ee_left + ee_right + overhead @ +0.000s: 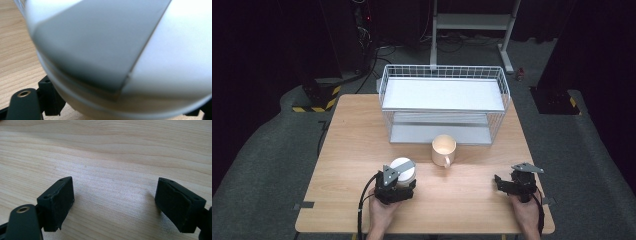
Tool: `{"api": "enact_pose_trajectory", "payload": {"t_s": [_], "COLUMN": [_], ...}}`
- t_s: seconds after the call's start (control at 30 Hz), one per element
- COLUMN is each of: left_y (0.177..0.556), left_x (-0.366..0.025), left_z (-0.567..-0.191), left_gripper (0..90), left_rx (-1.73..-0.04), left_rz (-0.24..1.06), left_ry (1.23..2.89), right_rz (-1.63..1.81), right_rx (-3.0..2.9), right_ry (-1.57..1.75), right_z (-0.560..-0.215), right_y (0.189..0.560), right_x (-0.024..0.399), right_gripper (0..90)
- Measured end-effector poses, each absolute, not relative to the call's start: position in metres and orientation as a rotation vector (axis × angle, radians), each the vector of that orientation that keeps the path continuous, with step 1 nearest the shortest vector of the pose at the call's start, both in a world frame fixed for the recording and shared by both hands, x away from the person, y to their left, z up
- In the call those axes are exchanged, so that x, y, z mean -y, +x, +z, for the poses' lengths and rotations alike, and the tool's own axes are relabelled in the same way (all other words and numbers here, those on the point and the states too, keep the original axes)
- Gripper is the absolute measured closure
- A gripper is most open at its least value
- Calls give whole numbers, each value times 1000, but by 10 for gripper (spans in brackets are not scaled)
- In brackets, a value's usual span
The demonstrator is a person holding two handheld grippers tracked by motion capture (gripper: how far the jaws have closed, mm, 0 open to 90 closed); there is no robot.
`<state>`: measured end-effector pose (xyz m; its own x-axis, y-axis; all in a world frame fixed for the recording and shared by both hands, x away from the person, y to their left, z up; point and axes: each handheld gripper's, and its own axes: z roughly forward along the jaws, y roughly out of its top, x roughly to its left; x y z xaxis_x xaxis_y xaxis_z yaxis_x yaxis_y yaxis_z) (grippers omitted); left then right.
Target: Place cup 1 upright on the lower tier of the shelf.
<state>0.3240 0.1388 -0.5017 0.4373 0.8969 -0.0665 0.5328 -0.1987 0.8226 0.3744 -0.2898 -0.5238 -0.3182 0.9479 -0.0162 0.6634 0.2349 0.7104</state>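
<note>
High view, the table: a pale wooden table [357, 145] carries the whole scene, with a person seated at its near edge and both forearms coming in from below.
Wire basket: a white two-level wire basket [443, 102] stands at the far middle of the table, its open front facing the person, so it looks like the likely place for the cups to go, though that is a judgement.
Beige mug: an upright beige mug [443, 150] stands just in front of the basket's lower shelf with its handle turned toward the person, apart from both grippers and untouched.
White cup: the white cup [403, 171] stands on the table near the front left, well short of the basket; in the left gripper view its pale wall and a grey band [100, 47] loom close and blurred, which says the gripper has it deep between the jaws.
Left gripper: the left gripper [402, 184] sits right against the near side of the cup with its jaws on either side of it; whether the pads are already pressing on the wall cannot be told, since the cup hides them.
Right gripper: the right gripper [501, 184] rests low over bare wood near the front right, well apart from both cups; in the right gripper view its jaws [115, 202] stand wide with nothing between them, seemingly waiting its turn.
Step in hand: by the look of it, taking hold of the white cup before lifting it toward the basket.
</note>
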Motion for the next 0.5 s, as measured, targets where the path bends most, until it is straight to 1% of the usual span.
{"api": "enact_pose_trajectory", "payload": {"t_s": [0.33,0.5], "left_y": [322,322], "left_x": [-137,-136], "left_z": [-501,-501], "left_gripper": [183,187], "left_rx": [-1193,-1175], "left_rz": [598,598], "left_ry": [1881,1901], "right_rz": [848,848], "right_rx": [-2066,-2066], "right_ry": [1475,1476], "right_z": [-524,-524], "right_y": [374,374], "right_x": [290,290], "right_gripper": [158,158]}}
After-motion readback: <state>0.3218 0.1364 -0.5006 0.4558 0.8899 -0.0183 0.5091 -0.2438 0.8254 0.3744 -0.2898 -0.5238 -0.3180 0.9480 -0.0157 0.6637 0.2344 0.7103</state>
